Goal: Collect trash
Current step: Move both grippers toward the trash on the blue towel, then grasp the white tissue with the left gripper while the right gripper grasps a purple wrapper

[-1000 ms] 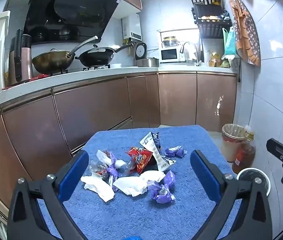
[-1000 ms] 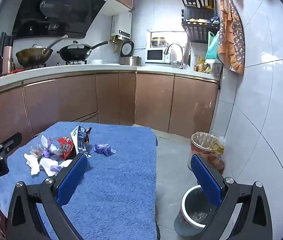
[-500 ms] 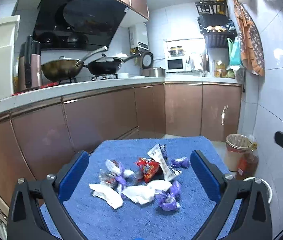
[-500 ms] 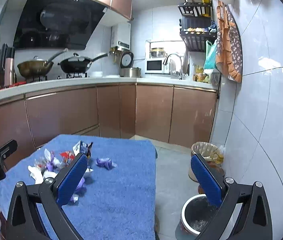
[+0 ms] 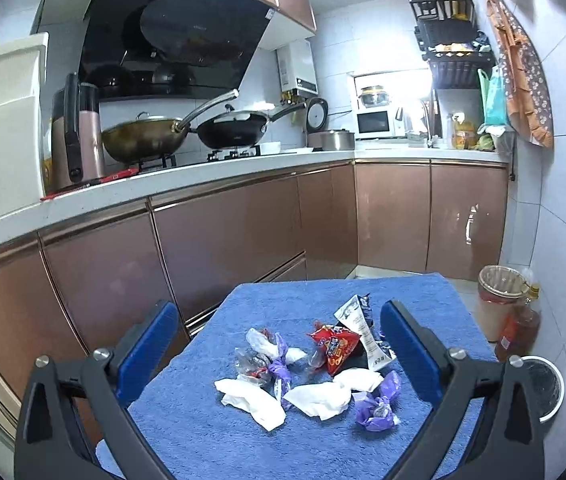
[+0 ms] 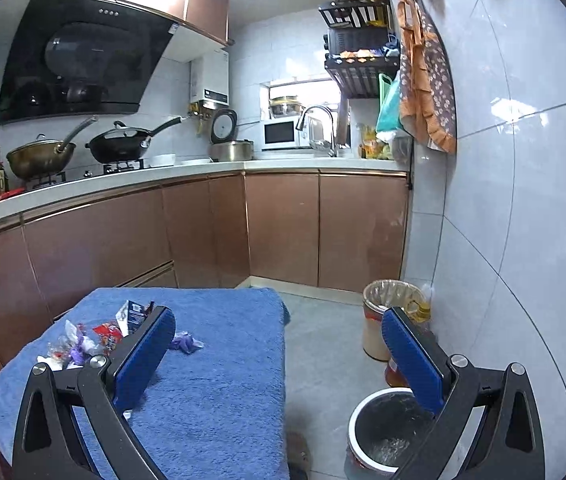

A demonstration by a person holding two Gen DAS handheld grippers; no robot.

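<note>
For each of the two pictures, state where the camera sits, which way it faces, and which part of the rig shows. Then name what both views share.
Left wrist: on the left gripper, above the blue towel, facing the trash pile and kitchen cabinets; its own open blue fingers show.
Right wrist: on the right gripper, over the towel's right edge, facing floor and white bin; its open fingers show.
Shared: towel, pile, white bin, lined bin, stove woks.

we see a table (image 5: 423,292) covered by a blue towel (image 5: 211,432). on it lie white tissues (image 5: 253,398), purple wrappers (image 5: 377,406), a red packet (image 5: 335,346) and, apart, one purple wrapper (image 6: 185,342).
</note>
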